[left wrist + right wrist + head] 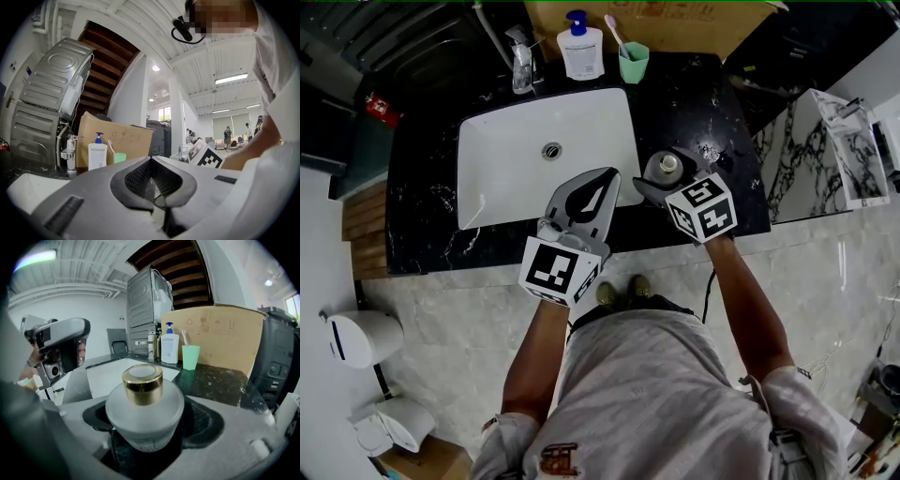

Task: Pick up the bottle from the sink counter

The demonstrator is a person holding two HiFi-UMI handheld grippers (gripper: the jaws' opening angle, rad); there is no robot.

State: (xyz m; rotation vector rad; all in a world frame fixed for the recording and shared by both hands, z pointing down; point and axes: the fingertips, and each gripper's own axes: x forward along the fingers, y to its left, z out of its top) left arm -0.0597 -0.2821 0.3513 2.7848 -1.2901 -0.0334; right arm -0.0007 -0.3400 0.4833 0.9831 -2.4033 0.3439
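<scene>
Frosted bottle (143,413) with a gold cap (142,383) stands upright on the black marble counter (675,103), just right of the white sink (506,178). My right gripper (677,174) has its jaws spread wide around it. Dark gaps show on both sides of the glass, and the pads do not press on it. What the bottle holds I cannot tell through the frosting.

At the counter's back edge, a white soap dispenser (580,47) with a blue pump stands beside a green cup (633,64) holding a pink toothbrush (613,28). The chrome tap (521,64) is to their left. The sink shows only its drain (551,150).

My left gripper (602,187) hangs over the sink's front right corner, jaws closed together on nothing, well clear of the bottle.

Behind the counter sits a cardboard box (220,331). Beside it stands a grey metal appliance (143,305) beneath the underside of a wooden stair (173,263). Pale marble floor tiles (441,309) run along the counter's front. To the counter's right stands a white block (806,159) veined in black.
</scene>
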